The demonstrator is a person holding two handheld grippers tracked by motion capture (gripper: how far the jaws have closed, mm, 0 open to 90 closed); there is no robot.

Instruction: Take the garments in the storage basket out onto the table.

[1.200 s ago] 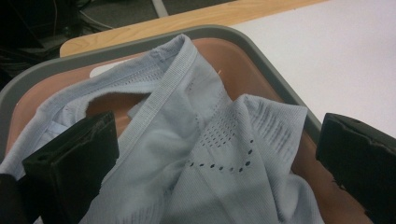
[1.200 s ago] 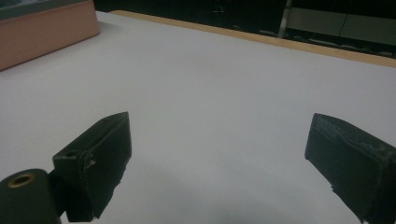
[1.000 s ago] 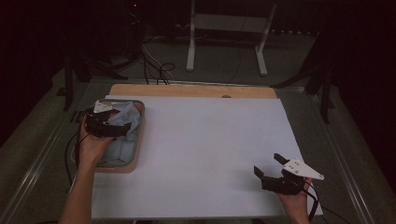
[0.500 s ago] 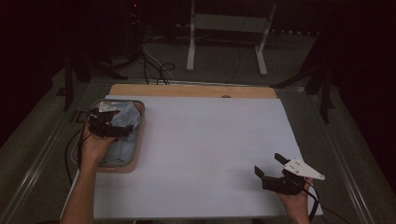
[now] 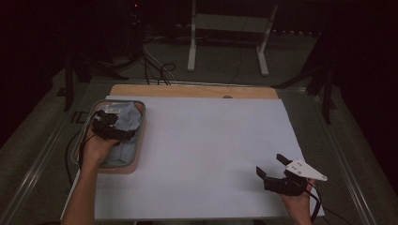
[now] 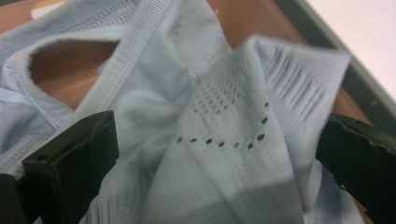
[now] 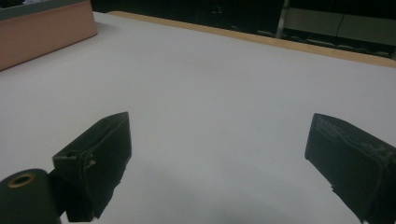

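Note:
A crumpled light blue mesh garment (image 5: 126,118) lies in a brown tray with a grey rim (image 5: 139,140) at the table's left. My left gripper (image 5: 121,131) is low over the garment, held by a hand coming in from the bottom. In the left gripper view its jaws stand wide apart, and my left gripper (image 6: 215,140) is open with the garment (image 6: 219,112) bunched between the jaws and folds touching both. My right gripper (image 5: 271,165) rests near the front right corner of the white sheet (image 5: 211,145). There it is open (image 7: 219,135) with nothing between its jaws.
The tray's brown side wall (image 7: 42,32) shows far off in the right gripper view. A wooden strip (image 5: 187,91) runs along the table's far edge. Beyond the table are cables (image 5: 155,65) and a white stand (image 5: 230,28) on a dark floor.
My left gripper has shifted slightly nearer and to the right over the garment in the tray. The right gripper has stayed in place.

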